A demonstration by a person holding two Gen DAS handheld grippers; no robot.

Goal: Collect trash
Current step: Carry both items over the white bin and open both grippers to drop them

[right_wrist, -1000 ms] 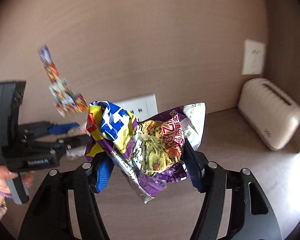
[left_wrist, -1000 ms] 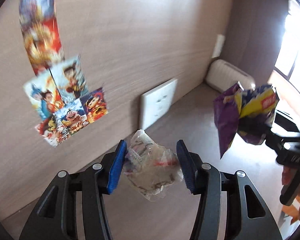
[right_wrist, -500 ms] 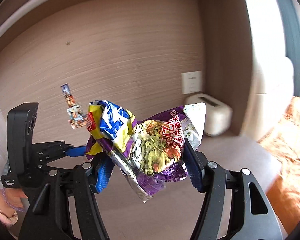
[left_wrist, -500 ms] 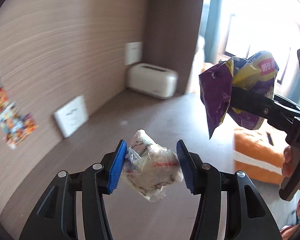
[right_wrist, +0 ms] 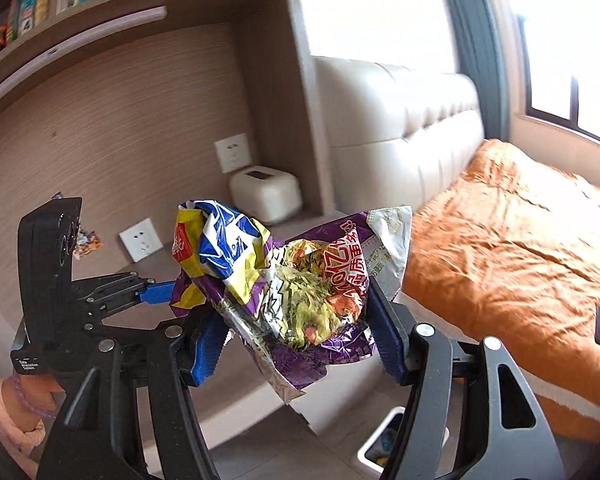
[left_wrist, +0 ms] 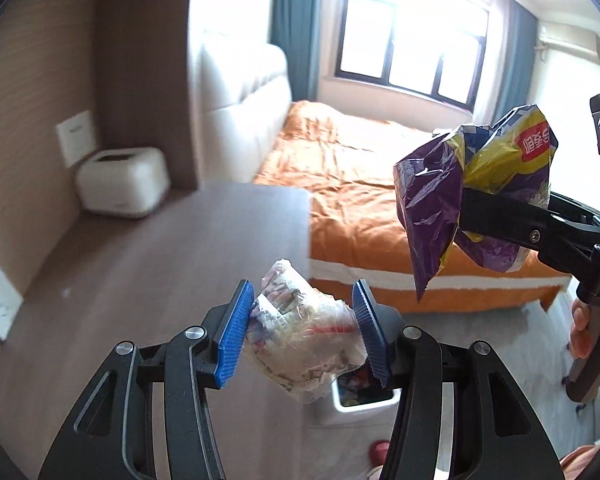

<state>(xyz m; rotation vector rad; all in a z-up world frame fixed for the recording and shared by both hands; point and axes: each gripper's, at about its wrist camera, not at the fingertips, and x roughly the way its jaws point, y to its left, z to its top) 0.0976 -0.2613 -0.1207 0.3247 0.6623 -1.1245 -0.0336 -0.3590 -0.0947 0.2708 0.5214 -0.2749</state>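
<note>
plainly, with the left tool [left_wrist: 302, 334] clenched on a clear wrapper wad [left_wrist: 300, 336] and the right tool [right_wrist: 296, 326] on crumpled snack bags [right_wrist: 284, 280], either loose bundle could slip short of the white bin [left_wrist: 354, 402] below.

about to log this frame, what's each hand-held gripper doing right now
Left hand-held gripper: closed on the clear plastic wrapper.
Right hand-held gripper: closed on the crumpled snack bags.

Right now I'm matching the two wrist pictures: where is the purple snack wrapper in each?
Left wrist: purple snack wrapper at upper right, clamped in the right gripper.
Right wrist: wrapper at centre, between the fingers.
Shared landmark: white toaster-like box in the desk corner.
</note>
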